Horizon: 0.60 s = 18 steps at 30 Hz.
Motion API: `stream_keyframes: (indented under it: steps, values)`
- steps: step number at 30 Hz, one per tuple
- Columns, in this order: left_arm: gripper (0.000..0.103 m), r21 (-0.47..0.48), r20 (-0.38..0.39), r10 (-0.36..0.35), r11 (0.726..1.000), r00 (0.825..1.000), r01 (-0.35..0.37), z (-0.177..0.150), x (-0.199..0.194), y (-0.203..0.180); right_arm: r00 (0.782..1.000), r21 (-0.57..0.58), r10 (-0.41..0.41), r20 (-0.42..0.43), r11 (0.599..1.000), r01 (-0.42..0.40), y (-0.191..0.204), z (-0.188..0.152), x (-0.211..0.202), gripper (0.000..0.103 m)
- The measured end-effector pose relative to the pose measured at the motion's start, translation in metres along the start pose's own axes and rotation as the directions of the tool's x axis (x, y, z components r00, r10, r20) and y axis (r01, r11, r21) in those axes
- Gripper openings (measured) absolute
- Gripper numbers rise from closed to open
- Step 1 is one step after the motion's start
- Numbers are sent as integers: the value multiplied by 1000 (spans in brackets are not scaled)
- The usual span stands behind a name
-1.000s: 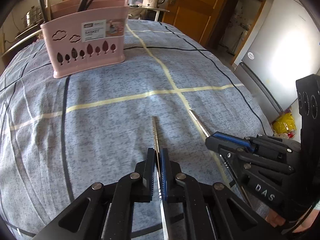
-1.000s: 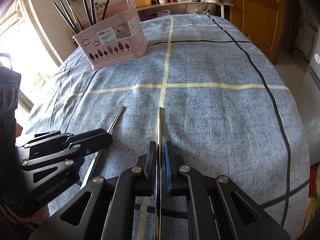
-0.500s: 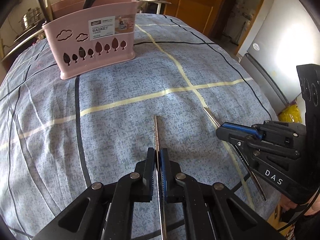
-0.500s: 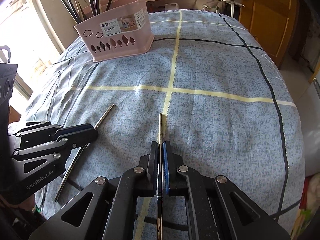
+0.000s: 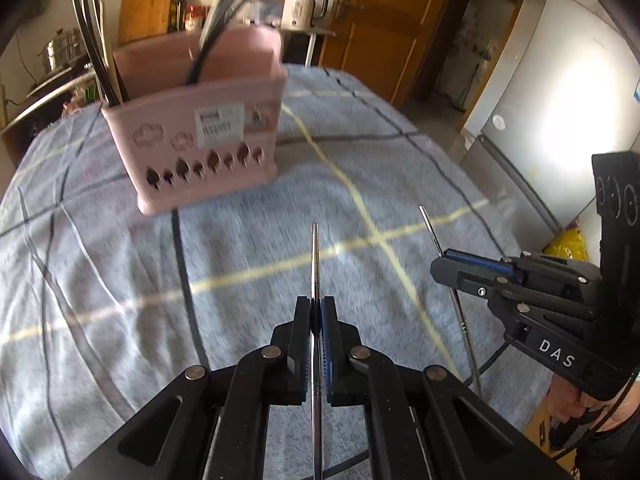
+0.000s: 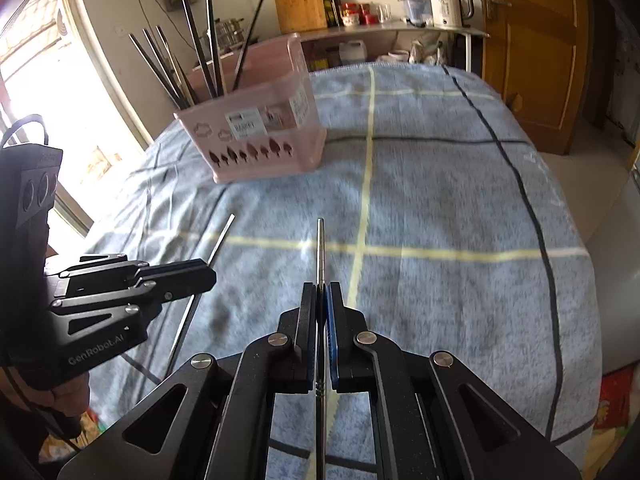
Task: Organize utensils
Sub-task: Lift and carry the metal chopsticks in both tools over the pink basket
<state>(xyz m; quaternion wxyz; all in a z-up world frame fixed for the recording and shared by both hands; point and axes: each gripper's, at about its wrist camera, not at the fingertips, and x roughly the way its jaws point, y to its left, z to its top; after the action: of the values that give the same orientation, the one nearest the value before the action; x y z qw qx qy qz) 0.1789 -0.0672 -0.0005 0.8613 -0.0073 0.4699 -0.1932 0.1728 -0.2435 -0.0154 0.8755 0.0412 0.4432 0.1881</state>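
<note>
My left gripper (image 5: 316, 304) is shut on a thin metal chopstick (image 5: 315, 256) that sticks out ahead of the pads, held above the blue checked cloth (image 5: 120, 280). My right gripper (image 6: 322, 290) is shut on a second metal chopstick (image 6: 320, 248) in the same way. Each wrist view shows the other gripper beside it with its stick: the right gripper (image 5: 444, 268) and the left gripper (image 6: 208, 274). A pink utensil basket (image 5: 200, 148) (image 6: 264, 140) stands ahead and to the left, with several dark chopsticks (image 6: 200, 60) standing in it.
The cloth covers a rounded table whose edge drops off on the right toward the floor (image 6: 612, 208). Beyond the table stand a wooden door (image 6: 536, 52), a shelf with a kettle (image 6: 450, 0) and bottles, and a window (image 6: 48, 92) at the left.
Both grippers have risen off the cloth, each carrying its chopstick, and have moved toward the pink basket, which looks larger and nearer now.
</note>
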Motion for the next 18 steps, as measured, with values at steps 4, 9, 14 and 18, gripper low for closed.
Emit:
stream_keyframes:
  steps: [4, 9, 14, 18]
  values:
    - [5, -7, 78, -3, 1000, 997, 4, 18, -28, 6, 998, -4, 15, 55, 1000, -15, 4, 16, -12, 5]
    - [5, -10, 157, 0, 1000, 988, 2, 37, -54, 15, 992, -14, 24, 128, 1000, -22, 8, 35, -30, 5]
    - [5, -23, 203, 3, 1000, 979, 2, 47, -70, 26, 981, -14, 28, 191, 1000, -26, 9, 49, -43, 5]
    - [5, -43, 196, 3, 999, 981, 6, 45, -70, 33, 981, -9, 29, 194, 1000, -28, 9, 48, -44, 5]
